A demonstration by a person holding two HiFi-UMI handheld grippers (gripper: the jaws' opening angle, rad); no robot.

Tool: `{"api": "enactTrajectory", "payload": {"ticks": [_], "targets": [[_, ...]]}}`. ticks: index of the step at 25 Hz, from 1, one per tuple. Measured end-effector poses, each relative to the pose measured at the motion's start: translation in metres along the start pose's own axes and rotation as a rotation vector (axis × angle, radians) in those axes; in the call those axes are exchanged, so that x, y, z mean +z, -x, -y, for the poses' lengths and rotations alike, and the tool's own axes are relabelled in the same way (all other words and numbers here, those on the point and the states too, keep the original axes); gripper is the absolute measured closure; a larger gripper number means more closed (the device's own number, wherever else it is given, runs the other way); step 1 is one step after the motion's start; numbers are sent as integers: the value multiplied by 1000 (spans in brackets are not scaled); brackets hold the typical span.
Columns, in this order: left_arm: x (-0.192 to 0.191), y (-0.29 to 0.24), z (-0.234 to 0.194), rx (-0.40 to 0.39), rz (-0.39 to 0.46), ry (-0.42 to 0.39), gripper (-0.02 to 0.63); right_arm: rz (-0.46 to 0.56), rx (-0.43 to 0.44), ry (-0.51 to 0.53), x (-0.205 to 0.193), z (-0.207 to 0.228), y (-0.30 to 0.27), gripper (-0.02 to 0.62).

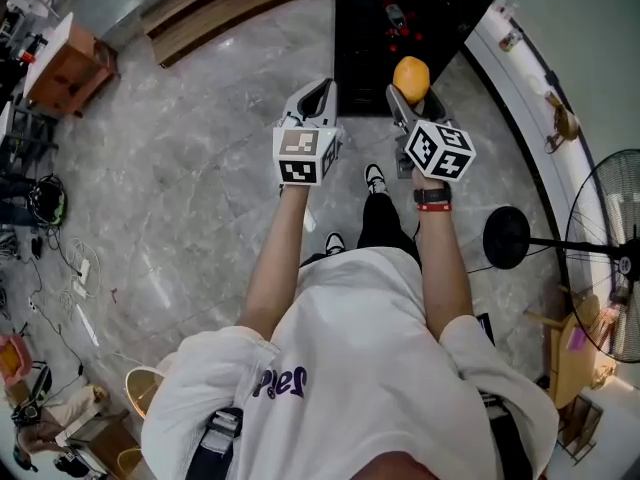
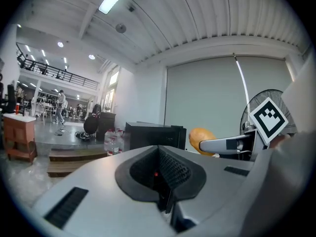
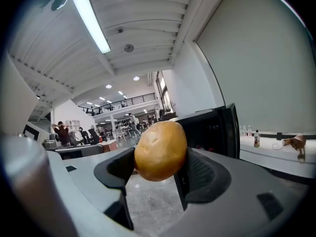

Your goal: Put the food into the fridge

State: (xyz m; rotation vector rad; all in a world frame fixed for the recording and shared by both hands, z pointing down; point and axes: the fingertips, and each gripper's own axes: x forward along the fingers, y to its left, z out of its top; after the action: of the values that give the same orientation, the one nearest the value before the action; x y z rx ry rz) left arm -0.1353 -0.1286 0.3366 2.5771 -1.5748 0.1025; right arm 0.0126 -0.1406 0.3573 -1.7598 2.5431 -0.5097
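A round orange-yellow food item [image 1: 411, 74] sits between the jaws of my right gripper [image 1: 410, 96], which is shut on it. The right gripper view shows the food [image 3: 160, 150] clamped between both black pads, held off the floor. The black fridge [image 1: 400, 18] stands just ahead, its dark inside showing some red things. Beyond the held food it is the black fridge [image 3: 212, 127] again. My left gripper [image 1: 318, 93] is level with the right one, to its left. Its jaws [image 2: 160, 169] are shut with nothing in them. The left gripper view catches the food [image 2: 200, 138] at the right.
A standing fan [image 1: 610, 258] with a round black base [image 1: 506, 236] is at the right. A white ledge [image 1: 520, 78] with small items runs beside the fridge. Wooden steps [image 1: 220, 8] lie at the back left. A wooden cabinet [image 1: 65, 68] and floor cables are far left.
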Motion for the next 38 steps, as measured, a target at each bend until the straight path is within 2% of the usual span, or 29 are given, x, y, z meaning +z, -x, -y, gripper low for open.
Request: {"api": "enactTrajectory", "payload": {"ticks": [13,38], "targets": [[-47,-108,-25,12,-82,-17,588,-98,54,-25,-30,71,-106,259],[-152,-226,-47,-43,-188,4,588,-232,60,-42,-119,163,-225,258]]}}
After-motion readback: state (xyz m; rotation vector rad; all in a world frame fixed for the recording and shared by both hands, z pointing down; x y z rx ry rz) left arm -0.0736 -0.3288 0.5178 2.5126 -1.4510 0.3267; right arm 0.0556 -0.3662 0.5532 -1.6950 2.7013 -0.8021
